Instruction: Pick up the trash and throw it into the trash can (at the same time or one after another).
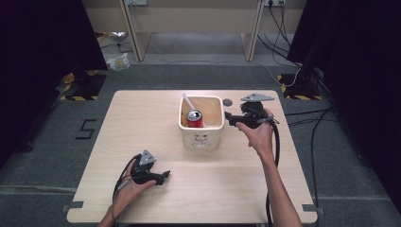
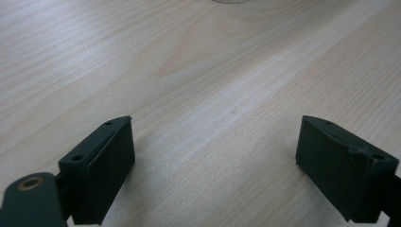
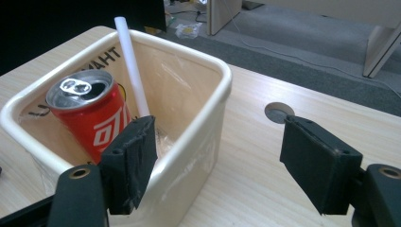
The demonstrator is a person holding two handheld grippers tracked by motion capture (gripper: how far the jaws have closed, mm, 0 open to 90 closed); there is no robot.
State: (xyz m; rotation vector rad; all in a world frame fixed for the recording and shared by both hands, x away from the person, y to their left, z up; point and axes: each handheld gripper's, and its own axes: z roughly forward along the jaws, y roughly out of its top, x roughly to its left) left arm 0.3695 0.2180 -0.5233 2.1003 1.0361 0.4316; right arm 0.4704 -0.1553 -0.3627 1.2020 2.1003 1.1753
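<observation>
bin [image 1: 201,137]: a cream square container standing at the centre of the high view on the table [image 1: 142,123], placed within reach of both hands. its open top faces up, so the contents can be reached from above.

can [image 3: 90,116]: red, top opened, standing tilted inside the bin at the left of the right gripper view. it leans against the inner wall, apparently because it was dropped in rather than set down.

straw [image 3: 132,64]: white, leaning on the bin's far wall just behind the can, its upper end rising above the rim.

right gripper [image 3: 217,161]: at the right of the bin in the high view, jaws wide apart and holding nothing. one jaw stands over the near rim of the bin, the other over bare table, which suggests either a release or an approach to the bin wall.

left gripper [image 2: 215,161]: lower left of the high view, low over the table, jaws wide apart, nothing between them; judged idle.
</observation>
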